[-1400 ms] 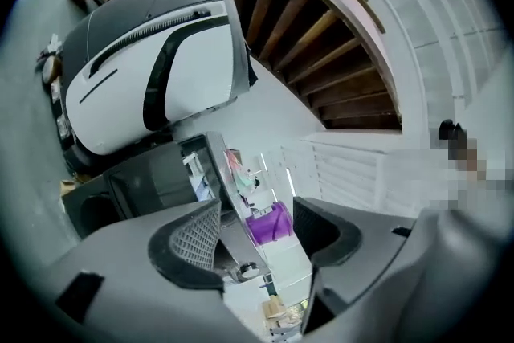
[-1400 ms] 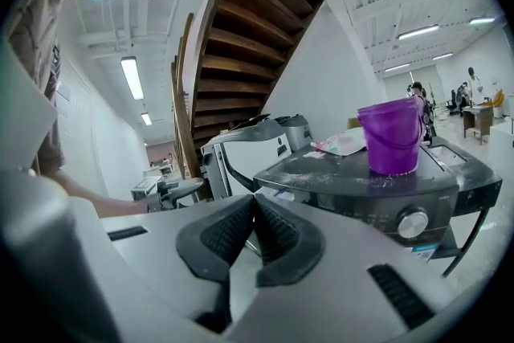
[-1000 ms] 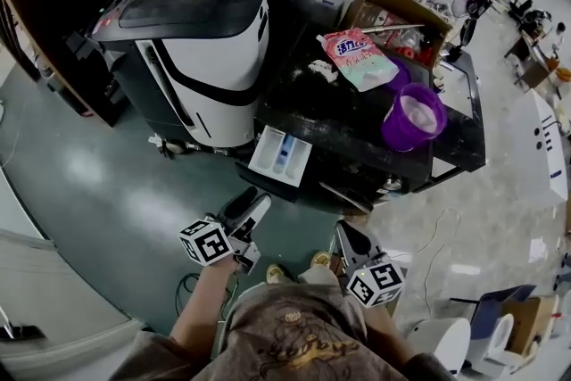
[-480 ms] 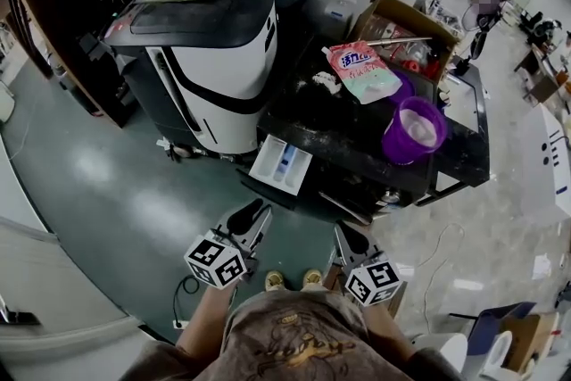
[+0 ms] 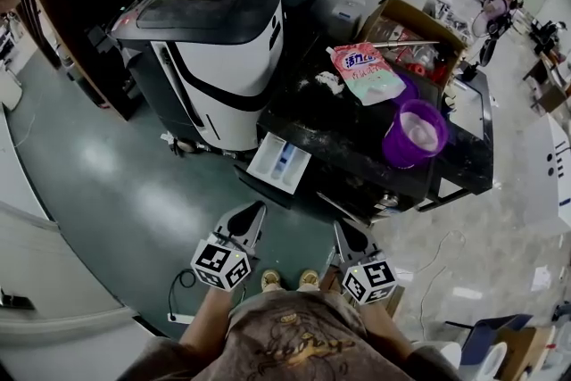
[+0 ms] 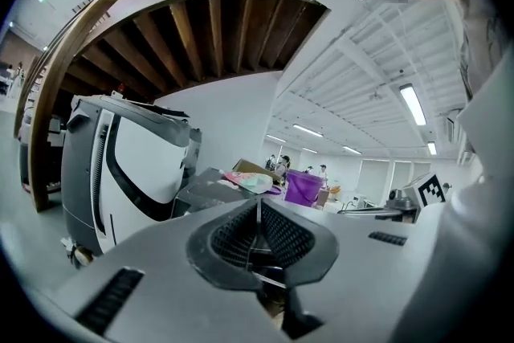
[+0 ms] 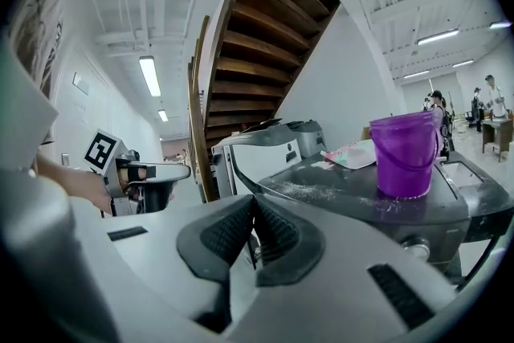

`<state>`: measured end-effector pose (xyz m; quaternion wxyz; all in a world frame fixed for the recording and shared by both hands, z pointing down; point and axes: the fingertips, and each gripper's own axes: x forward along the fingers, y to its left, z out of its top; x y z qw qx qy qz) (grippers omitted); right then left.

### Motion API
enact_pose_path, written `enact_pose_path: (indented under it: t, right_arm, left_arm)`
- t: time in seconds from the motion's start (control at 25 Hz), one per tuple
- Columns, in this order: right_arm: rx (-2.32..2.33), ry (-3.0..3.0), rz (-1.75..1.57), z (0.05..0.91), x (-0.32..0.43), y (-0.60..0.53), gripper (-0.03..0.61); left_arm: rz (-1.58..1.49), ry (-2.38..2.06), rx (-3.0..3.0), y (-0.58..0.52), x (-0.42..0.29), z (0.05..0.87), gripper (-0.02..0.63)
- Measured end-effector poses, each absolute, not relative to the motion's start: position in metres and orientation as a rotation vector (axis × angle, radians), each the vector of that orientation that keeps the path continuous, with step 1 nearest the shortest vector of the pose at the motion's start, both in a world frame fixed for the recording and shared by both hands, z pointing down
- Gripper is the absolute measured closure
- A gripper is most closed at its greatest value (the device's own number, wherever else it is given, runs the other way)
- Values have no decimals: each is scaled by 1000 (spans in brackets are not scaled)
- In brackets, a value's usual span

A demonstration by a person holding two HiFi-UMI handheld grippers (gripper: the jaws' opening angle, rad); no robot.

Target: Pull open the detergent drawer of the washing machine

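Note:
The white detergent drawer [image 5: 281,163], with a blue insert, stands pulled out from the front of the black washing machine [image 5: 352,138]. My left gripper [image 5: 253,210] hangs below it in the head view, well apart from it. Its jaws have just closed with nothing between them, and they meet shut in the left gripper view [image 6: 258,203]. My right gripper [image 5: 342,228] is held beside it near my body, also shut and empty [image 7: 254,201]. Neither gripper touches the drawer.
A purple bucket [image 5: 417,129] and a pink detergent bag [image 5: 364,67] sit on the washer's top, with a cardboard box [image 5: 401,18] behind. A large white and black machine [image 5: 223,58] stands left of the washer. A power strip [image 5: 181,318] lies on the floor.
The left gripper's jaws went from open to shut, and the gripper rolled. Both grippers sit slightly lower in the head view. The drawer stays pulled out.

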<state>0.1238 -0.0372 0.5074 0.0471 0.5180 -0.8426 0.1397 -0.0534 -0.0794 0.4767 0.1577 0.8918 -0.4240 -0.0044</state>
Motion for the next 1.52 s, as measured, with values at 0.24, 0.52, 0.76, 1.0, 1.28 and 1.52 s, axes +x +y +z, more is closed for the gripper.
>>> enact_pose_path:
  t: [0.24,0.52,0.76,1.0,1.28,1.52]
  right_arm:
    - [1597,-2559,413,508,136,-34,575]
    - [1616,-2549,386,505,143,-28,577]
    - [1601,-2567,373,500,141,-27,577]
    - [1596,-2571,377,499,143,-27,575]
    - [1597,-2570,383,502,147,-27,575]
    - [1594,-2568,374,500,148,-28,575]
  left_arm:
    - [3,-1263,2536,-73,-53,485,588]
    - [-30,-1268,2502,-60,-49,482,589]
    - [-40,-1270,2502,-58,-42,481,589]
    - [-48,-1268,2491,-59,-39,481,589]
    - [-43,-1276,2486,-62,-36,484,589]
    - [-42,-1286,2482,-61,-36,484,589]
